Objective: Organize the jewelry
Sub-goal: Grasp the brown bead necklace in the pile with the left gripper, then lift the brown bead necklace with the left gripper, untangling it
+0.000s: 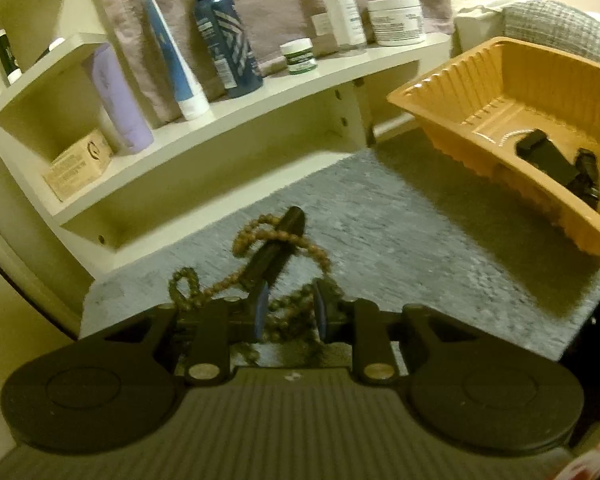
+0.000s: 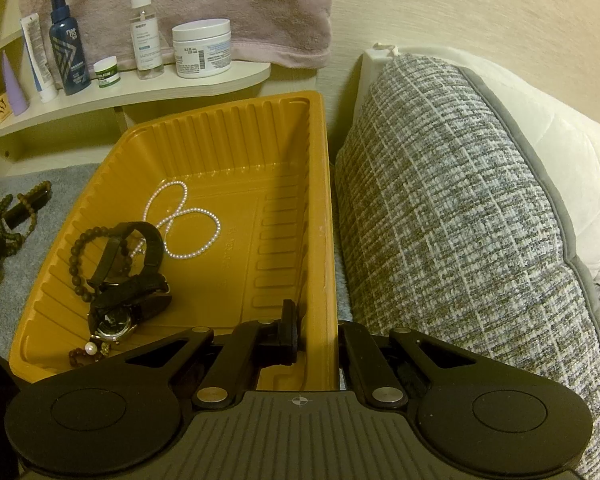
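- Your left gripper [image 1: 288,314] sits low centre of the left wrist view, blue-padded fingers [image 1: 261,312] apart with strands of the brown wooden bead necklace [image 1: 278,240] lying between them; fingers parted, not clamped on anything I can confirm
- That bead necklace is draped in loops over a black oblong object [image 1: 278,246] on the grey fuzzy mat [image 1: 400,232], just ahead of the fingertips; frame is motion-blurred, so contact with the pads is unclear
- The same necklace shows at the left edge of the right wrist view, on the mat, outside the tray
- Your right gripper [image 2: 314,332] is at bottom centre of the right wrist view, straddling the near right wall of the ribbed orange plastic tray [image 2: 316,128]; one finger [image 2: 289,330] inside the tray, the other hidden behind the wall, so can't tell whether it is pinching the wall
- Inside the tray: white pearl necklace [image 2: 184,220] looped on the floor at mid-left, black-strapped wristwatch [image 2: 124,280] lower left, dark round-bead bracelet [image 2: 78,260] touching the watch
- Tray sits on the mat, right of frame in the left wrist view, watch visible inside it
- White shelf unit [image 1: 260,96] across the upper left of both views carries a dark blue bottle [image 1: 224,40], a white jar [image 1: 398,20], a lilac tube [image 1: 118,100]
- Grey woven cushion [image 2: 460,208] fills the right of the right wrist view, just beside the tray
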